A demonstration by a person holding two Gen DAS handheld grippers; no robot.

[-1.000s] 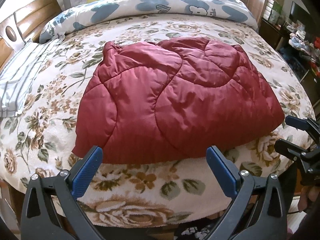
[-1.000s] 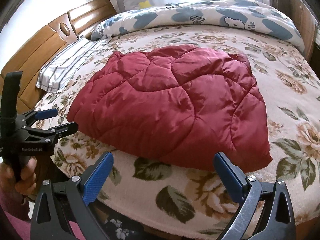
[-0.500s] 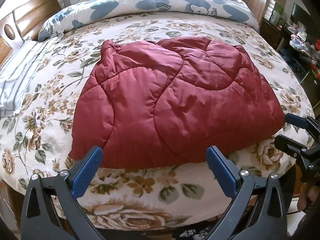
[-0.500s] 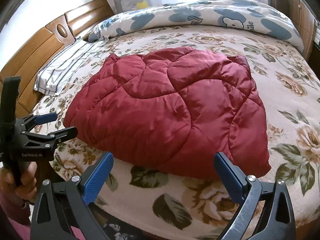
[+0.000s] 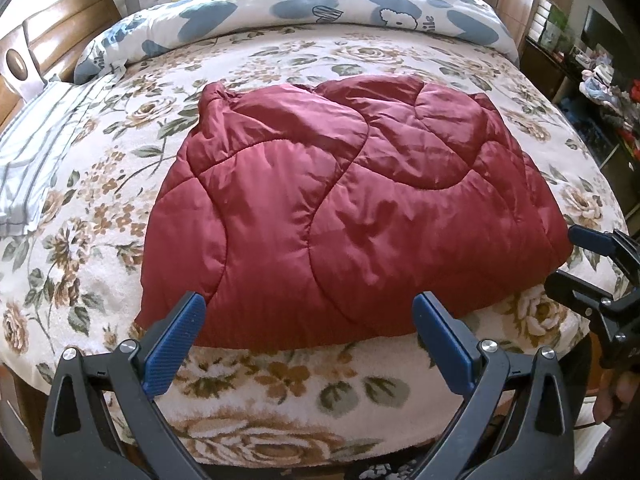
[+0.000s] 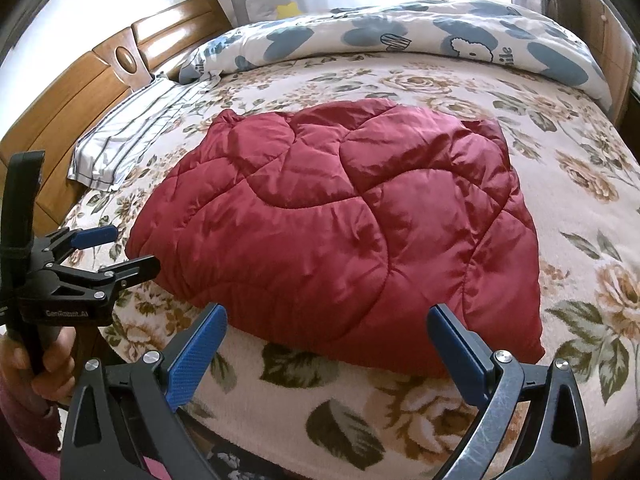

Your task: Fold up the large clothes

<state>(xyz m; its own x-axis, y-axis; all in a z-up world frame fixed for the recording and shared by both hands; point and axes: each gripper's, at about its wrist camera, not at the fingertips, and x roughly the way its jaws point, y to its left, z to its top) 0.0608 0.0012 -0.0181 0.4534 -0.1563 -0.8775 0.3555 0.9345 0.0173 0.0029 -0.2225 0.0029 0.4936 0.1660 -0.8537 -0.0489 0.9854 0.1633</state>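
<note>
A dark red quilted jacket [image 5: 352, 208] lies folded into a compact bundle on the floral bedspread [image 5: 280, 396]; the right wrist view shows the same jacket [image 6: 340, 224]. My left gripper [image 5: 306, 316] is open over the jacket's near edge, holding nothing. My right gripper [image 6: 326, 330] is open just short of the jacket's near right corner, also with nothing in it. In the left wrist view the right gripper [image 5: 560, 256] sits by the jacket's right edge. The right wrist view shows the left gripper [image 6: 124, 250] by the jacket's left edge, held in a hand [image 6: 44, 364].
A rolled blue-and-white duvet [image 5: 320, 12] lies along the far side of the bed. A striped pillow [image 6: 132, 132] rests by the wooden headboard [image 6: 80, 92] at the left. Cluttered shelves [image 5: 600, 92] stand beyond the bed's right side.
Both grippers have moved forward a little toward the jacket, so it looms larger and nearer in both views. The jacket itself has not moved.
</note>
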